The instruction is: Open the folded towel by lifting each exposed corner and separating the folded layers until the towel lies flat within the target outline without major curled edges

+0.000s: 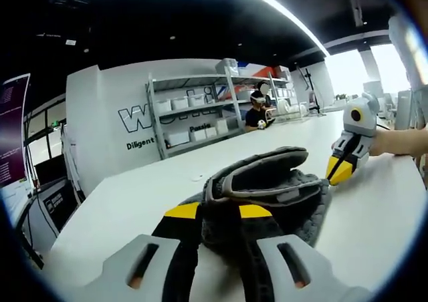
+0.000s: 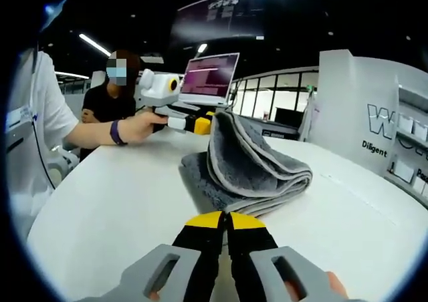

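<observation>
A wide white table (image 1: 120, 195) with a smooth matte top ran back toward a white wall with dark lettering and grey metal shelving (image 1: 194, 111) stacked with pale boxes, under a black ceiling lit by long light strips. In the left gripper view, the left gripper (image 1: 217, 212) had its yellow-tipped jaws clamped on the near edge of the grey towel (image 1: 267, 182), a thick, plush, fuzzy cloth lifted into a curved fold. To the right, the other gripper stood at the towel's far side. In the right gripper view, the right gripper (image 2: 225, 220) held its jaws together just short of the folded towel's near edge; an open laptop (image 2: 210, 75) stood behind.
</observation>
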